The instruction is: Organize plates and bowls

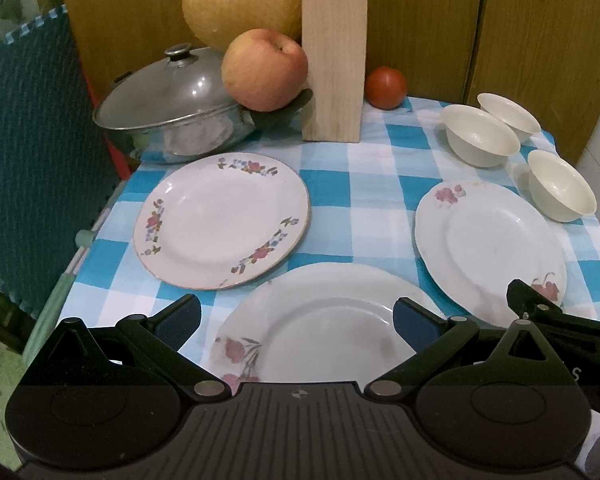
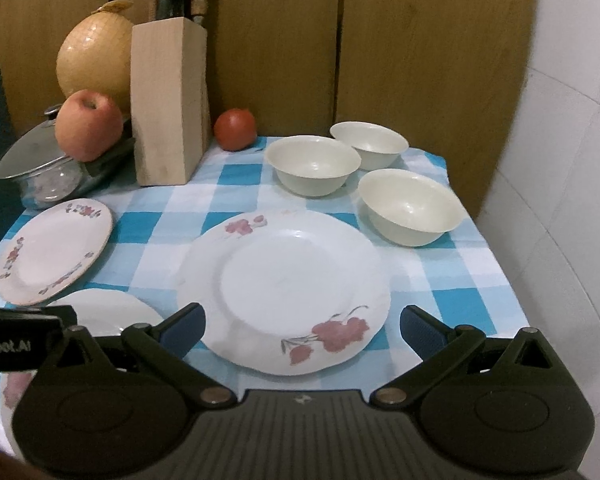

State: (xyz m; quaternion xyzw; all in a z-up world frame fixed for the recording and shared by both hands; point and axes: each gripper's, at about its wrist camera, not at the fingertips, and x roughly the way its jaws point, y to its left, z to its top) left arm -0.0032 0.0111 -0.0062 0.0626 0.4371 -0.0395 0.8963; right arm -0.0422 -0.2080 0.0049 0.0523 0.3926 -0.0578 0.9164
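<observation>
Glossy round plates (image 1: 224, 220) and three smooth cream bowls (image 2: 314, 166) lie on the checked cloth (image 1: 364, 184). Both grippers, left (image 1: 298, 322) and right (image 2: 302, 326), hold their jaws apart, empty.

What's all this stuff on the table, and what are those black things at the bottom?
Plates: three, white with flowers, lying apart at left, near edge and right.
Bowls: three, cream, empty, clustered at back right.
Pot: one, steel with lid, back left.
Apple: one, red-yellow, perched by the pot's handle.
Melon: one, yellow, netted, behind the apple.
Knife block: one, pale wood, back middle.
Tomato: one, red, right of the block.
Cloth: one, blue-white check, under everything.
Left tongs: black, open, empty.
Right tongs: black, open, empty.
</observation>
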